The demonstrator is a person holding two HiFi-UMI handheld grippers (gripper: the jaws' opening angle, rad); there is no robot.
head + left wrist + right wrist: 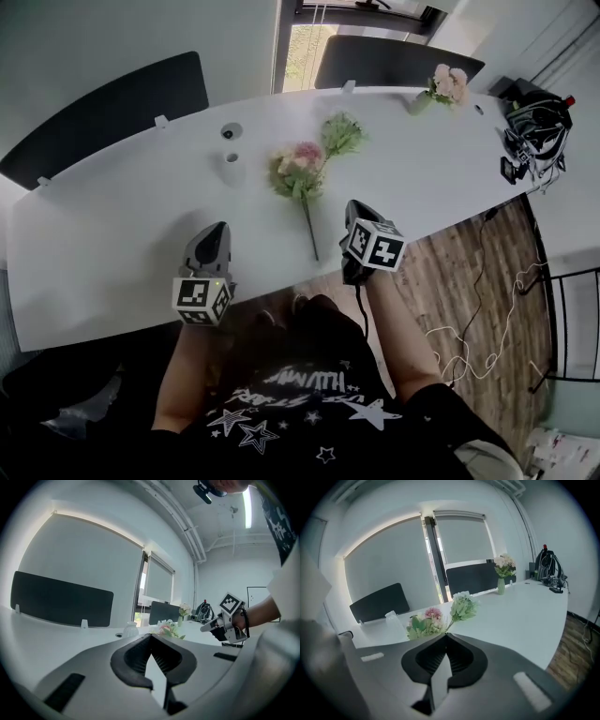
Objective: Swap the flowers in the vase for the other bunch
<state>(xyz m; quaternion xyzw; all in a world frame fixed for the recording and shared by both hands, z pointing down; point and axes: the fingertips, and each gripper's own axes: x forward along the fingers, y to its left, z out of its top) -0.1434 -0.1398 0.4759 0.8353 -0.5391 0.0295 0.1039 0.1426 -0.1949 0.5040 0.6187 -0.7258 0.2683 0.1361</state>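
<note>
A bunch with pink and green flowers (298, 172) lies on the white table (112, 234), its stem pointing to the near edge. A green sprig (342, 134) lies beside it. Far right, a small green vase (421, 101) holds pink flowers (449, 82). My left gripper (217, 229) is shut and empty over the near table edge, left of the stem. My right gripper (354, 206) is shut and empty, just right of the stem. In the right gripper view the lying bunch (426, 623) sits just beyond the shut gripper (446, 635). The left gripper (151, 637) is shut there too.
A small white vessel (232, 169) and a round grey item (231, 131) stand left of the lying bunch. A black bag with cables (534, 131) sits at the table's right end. Dark chairs (103, 112) line the far side. Wooden floor (469, 281) shows at right.
</note>
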